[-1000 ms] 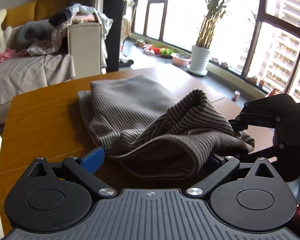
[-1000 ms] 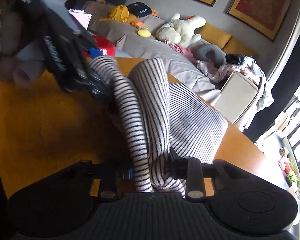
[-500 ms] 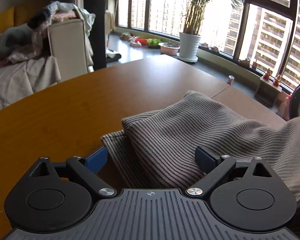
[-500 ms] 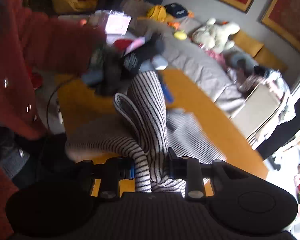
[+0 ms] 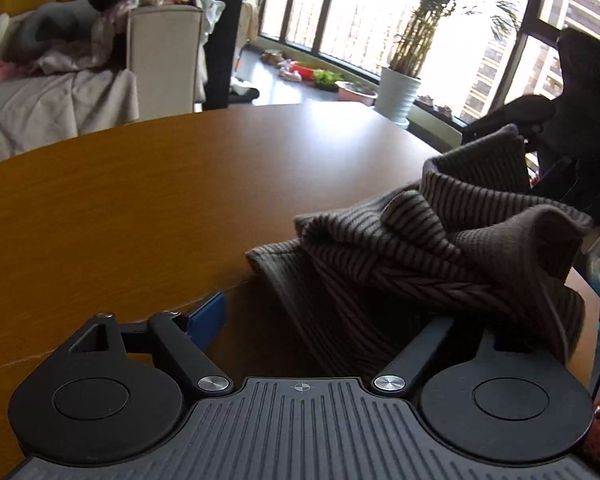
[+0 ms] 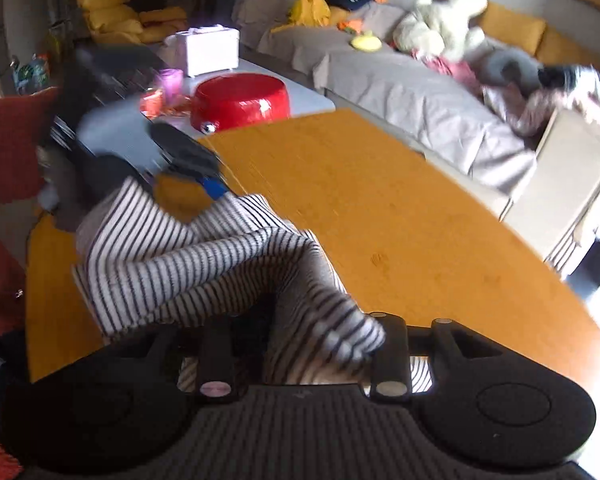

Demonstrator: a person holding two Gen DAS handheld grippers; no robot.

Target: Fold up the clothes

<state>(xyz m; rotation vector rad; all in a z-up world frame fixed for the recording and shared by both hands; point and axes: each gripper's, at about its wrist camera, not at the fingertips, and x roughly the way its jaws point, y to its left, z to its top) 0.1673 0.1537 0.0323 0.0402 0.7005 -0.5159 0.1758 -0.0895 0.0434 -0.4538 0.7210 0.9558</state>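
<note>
**Striped garment bunched between two hand-held grippers at the table's near edge**

The left gripper (image 5: 320,312) is spread wide. Its blue-padded left finger (image 5: 206,314) hangs free above the wooden table (image 5: 160,200), touching nothing. The right finger is buried under cloth, so whether it presses any fabric cannot be told. The striped garment (image 5: 440,248) lies crumpled ahead and to the right of this gripper, draped over its right side, with one ribbed corner reaching forward onto the table.

The right gripper (image 6: 300,344) has its two fingers set fairly close, and a bundled fold of the striped garment (image 6: 204,264) passes between them and spills over the right finger. The picture is motion-blurred, but the cloth appears pinched there. Ahead and to the left of this gripper, the garment stretches toward the blurred left gripper (image 6: 188,160). Further ahead, beyond the table, sit a red pot (image 6: 242,98) and a sofa (image 6: 400,76).
</note>
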